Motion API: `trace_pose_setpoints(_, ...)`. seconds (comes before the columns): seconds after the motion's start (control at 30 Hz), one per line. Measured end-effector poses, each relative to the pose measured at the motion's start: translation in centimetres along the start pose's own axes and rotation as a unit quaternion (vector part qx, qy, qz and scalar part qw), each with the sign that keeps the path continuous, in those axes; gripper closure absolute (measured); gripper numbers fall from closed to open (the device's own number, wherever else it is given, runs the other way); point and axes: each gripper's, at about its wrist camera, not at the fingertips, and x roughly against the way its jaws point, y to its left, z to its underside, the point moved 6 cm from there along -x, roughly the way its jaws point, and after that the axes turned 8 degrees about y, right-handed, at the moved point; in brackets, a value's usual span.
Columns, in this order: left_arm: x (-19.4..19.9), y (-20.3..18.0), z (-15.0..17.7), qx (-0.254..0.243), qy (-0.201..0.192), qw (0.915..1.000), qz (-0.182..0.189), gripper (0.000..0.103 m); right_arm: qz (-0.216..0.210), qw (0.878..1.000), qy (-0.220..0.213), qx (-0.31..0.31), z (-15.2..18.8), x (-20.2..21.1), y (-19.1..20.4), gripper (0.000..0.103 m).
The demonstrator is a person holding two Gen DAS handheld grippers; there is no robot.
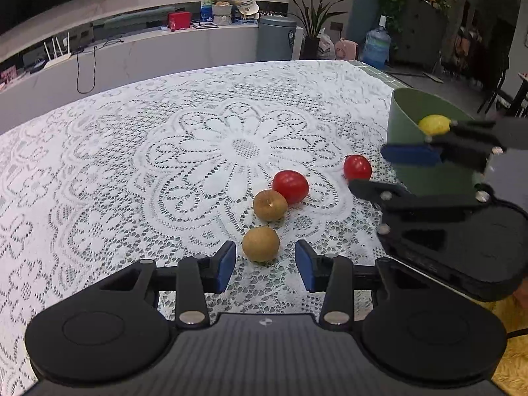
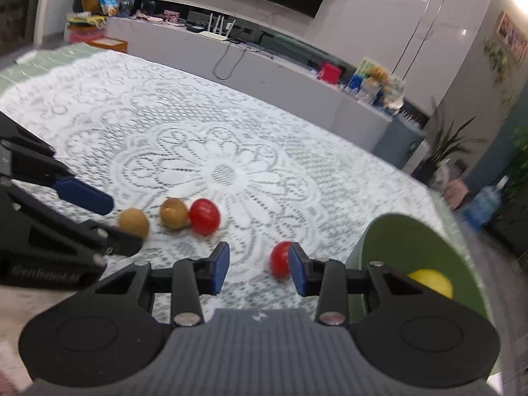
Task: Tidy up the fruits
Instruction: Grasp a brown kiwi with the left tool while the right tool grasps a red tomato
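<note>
Left hand-held gripper point(image 1: 265, 265): sat at lower centre of the left wrist view, jaws apart, blue pads point(image 1: 225, 265) either side of the near brown fruit point(image 1: 260, 243) without pressing it. Nothing grasped.
Right hand-held gripper point(image 2: 258, 269): lower centre of the right wrist view, jaws apart and empty; the lone red tomato point(image 2: 280, 258) lay just beyond, partly behind the right pad, and I could not tell whether they touched.
Brown fruits: two round, russet ones on the lace tablecloth point(image 1: 132, 151); the far brown fruit point(image 1: 270, 205) rested against the second red tomato point(image 1: 290, 186) at frame centre.
Lone tomato, left wrist view: right of centre, close to the green bucket point(image 1: 404, 115), apart from the other three.
Lemon point(image 2: 430, 282): yellow, inside the bucket at lower right of the right wrist view.
Table point(image 1: 376, 67): green surface showed past the cloth's far edge.
Picture quality: right wrist view was blurred, fruit edges smeared.
</note>
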Motion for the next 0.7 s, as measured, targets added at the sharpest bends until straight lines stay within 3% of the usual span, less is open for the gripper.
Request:
trace_pose_setpoints(0.1, -0.2, 0.0, 0.0, -0.002, -0.003, 1.0000, -0.002, 0.055, 0.050, 0.998, -0.003, 0.024, -0.5, -0.9, 0.4, 0.067)
trace_pose_setpoints(0.2, -0.4, 0.0, -0.1, -0.005, -0.003, 1.0000, -0.004, 0.057, 0.073, 0.996, 0.006, 0.046, -0.7, -1.9, 0.8, 0.067)
trace_pose_setpoints(0.43, -0.9, -0.2, 0.1, -0.011, 0.001, 0.9999, -0.005, 0.059, 0.085, 0.995, 0.039, 0.039, -0.6, -4.0, 0.0, 0.067)
trace_pose_setpoints(0.7, -1.3, 0.2, 0.0, -0.002, -0.001, 1.0000, -0.006, 0.064, 0.099, 0.993, 0.038, 0.060, -0.4, -4.4, 0.8, 0.069)
